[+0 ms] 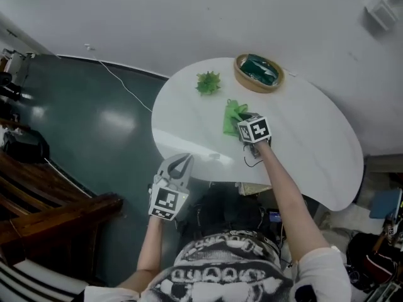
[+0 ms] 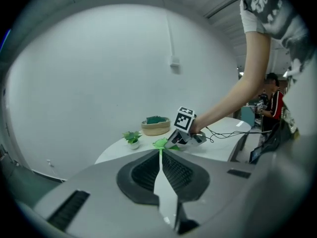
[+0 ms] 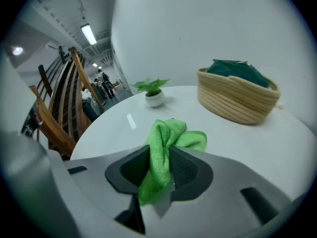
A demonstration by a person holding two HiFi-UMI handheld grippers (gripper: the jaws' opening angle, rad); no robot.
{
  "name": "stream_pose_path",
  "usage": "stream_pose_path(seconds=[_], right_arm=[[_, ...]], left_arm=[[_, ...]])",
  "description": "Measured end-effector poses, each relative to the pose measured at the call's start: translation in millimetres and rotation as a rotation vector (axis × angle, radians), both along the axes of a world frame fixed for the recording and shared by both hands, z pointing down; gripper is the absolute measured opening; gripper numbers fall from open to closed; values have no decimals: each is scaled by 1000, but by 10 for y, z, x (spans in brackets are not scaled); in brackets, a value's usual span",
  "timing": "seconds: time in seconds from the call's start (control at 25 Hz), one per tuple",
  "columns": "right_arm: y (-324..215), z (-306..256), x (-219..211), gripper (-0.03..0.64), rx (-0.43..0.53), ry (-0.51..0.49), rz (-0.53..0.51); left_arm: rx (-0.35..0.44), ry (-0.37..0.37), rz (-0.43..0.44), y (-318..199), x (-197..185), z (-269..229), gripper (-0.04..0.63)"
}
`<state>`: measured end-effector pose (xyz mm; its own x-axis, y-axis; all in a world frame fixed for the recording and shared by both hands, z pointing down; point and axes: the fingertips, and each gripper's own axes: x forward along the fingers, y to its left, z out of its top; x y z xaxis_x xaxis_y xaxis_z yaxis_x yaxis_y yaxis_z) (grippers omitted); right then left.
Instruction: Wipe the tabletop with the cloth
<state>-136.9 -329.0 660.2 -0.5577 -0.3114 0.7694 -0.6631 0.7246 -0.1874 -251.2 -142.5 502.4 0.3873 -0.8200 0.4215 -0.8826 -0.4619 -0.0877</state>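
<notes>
Your left gripper (image 1: 181,162) hung off the bench (image 1: 308,137), jaws pressed together; right gripper (image 3: 159,155) pinched the cloth (image 3: 174,134) mid-bunch, which looked soft, light and likely floppy.

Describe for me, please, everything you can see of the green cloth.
The cloth is bright green, soft and fuzzy like microfibre, with a stitched hem. It is bunched into folds, not spread flat. The right hand-held gripper is shut on one gathered part, which runs between the jaws; the free end lies crumpled on the white table ahead of them. It sits near the table's middle, apart from the basket and the plant.
</notes>
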Motion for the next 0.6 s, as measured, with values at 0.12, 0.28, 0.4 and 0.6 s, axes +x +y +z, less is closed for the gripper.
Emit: stream_pose_path(seconds=[0.12, 0.28, 0.4, 0.6], right_arm=[[-37, -15, 632, 120, 4, 24, 89], [-106, -13, 1474, 120, 9, 50, 176], [-95, -9, 2168, 120, 8, 70, 248], [-18, 31, 3333, 120, 9, 103, 354]], left_arm=[[6, 4, 82, -114, 360, -35, 15], [12, 3, 154, -260, 909, -48, 15], [19, 7, 206, -340, 1373, -77, 15], [32, -1, 277, -453, 2116, -91, 15]])
